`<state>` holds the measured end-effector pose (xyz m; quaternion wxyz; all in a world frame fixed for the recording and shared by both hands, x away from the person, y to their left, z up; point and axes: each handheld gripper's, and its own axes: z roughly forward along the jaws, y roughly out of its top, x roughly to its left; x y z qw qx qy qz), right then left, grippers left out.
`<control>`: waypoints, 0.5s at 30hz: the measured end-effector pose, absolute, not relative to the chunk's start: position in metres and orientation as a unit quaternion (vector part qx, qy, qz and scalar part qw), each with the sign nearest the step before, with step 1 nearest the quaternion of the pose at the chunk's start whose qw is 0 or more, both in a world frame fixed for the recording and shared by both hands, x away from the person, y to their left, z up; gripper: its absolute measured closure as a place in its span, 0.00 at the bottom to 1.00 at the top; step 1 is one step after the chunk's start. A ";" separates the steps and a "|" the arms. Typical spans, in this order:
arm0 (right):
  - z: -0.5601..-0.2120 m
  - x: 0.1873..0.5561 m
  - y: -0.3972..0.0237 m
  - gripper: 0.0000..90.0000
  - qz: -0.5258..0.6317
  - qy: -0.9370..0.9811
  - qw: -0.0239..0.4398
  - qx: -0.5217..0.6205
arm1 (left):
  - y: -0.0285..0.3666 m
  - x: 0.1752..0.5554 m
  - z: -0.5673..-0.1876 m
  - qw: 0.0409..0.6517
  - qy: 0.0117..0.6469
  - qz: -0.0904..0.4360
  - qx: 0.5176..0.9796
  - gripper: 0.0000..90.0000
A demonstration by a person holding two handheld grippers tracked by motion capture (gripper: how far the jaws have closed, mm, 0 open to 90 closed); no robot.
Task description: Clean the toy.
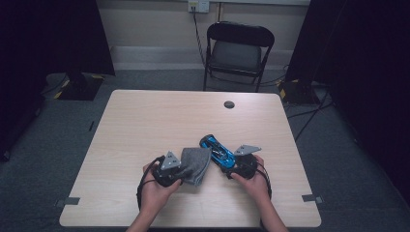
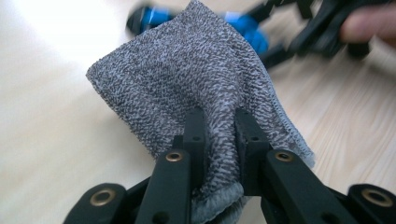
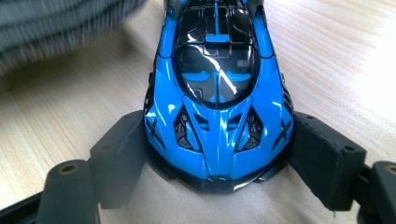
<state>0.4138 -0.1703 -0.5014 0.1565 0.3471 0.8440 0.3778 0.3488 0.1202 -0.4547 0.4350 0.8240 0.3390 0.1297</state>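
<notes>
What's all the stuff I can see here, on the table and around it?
Toy car: one, blue and black, on the near part of the table, held at both sides by the right gripper.
Cloth: one, grey, pinched in the left gripper, just left of the car.
Table: one, light wood, centre of the room, with a small dark round cap near its far edge.
Folding chair: one, black, behind the table.
Wall socket: one, pale, on the back wall.
Left gripper: one, black, fingers shut on the cloth.
Right gripper: one, black, fingers against the car's sides.
Hands: two, at the near edge.
</notes>
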 end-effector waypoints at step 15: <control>-0.501 0.413 -0.170 0.26 0.377 0.843 0.158 0.350 | 0.060 0.391 -0.437 0.418 0.264 0.117 0.861 0.86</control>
